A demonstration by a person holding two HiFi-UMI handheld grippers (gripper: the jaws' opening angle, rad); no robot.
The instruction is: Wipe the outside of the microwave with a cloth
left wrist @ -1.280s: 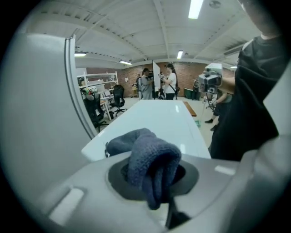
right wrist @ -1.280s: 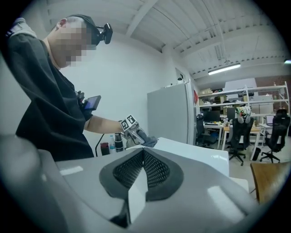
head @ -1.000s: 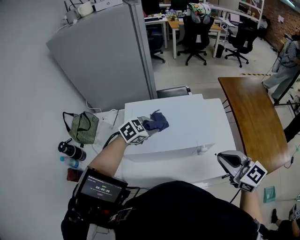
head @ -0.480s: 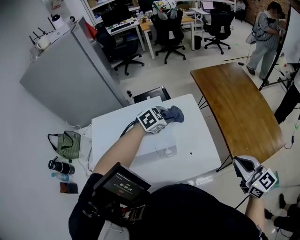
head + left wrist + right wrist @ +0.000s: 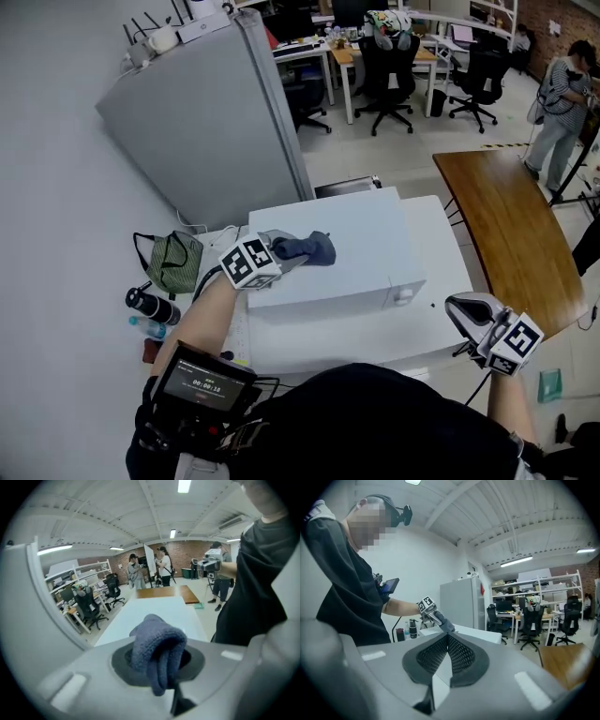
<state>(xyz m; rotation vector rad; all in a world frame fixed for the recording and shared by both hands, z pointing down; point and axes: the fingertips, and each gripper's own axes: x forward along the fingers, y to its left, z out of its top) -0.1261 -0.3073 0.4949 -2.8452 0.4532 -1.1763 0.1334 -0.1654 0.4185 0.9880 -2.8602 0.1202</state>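
One fuzzy cloth pinched by left gripper on boxy microwave; right gripper closed.

The person wears a black short-sleeved top and a black head-mounted camera. The grey plastic left gripper and right gripper each carry a white cube with black square markers. A thin black cable runs from the left one, and a small black screen unit is worn at the front.

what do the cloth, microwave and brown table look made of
Cloth: soft terry-like fabric, dark blue, with fuzzy looped folds. Microwave: probably painted metal, smooth matt white casing. Brown table: likely varnished wood or veneer, warm brown with a slight sheen.
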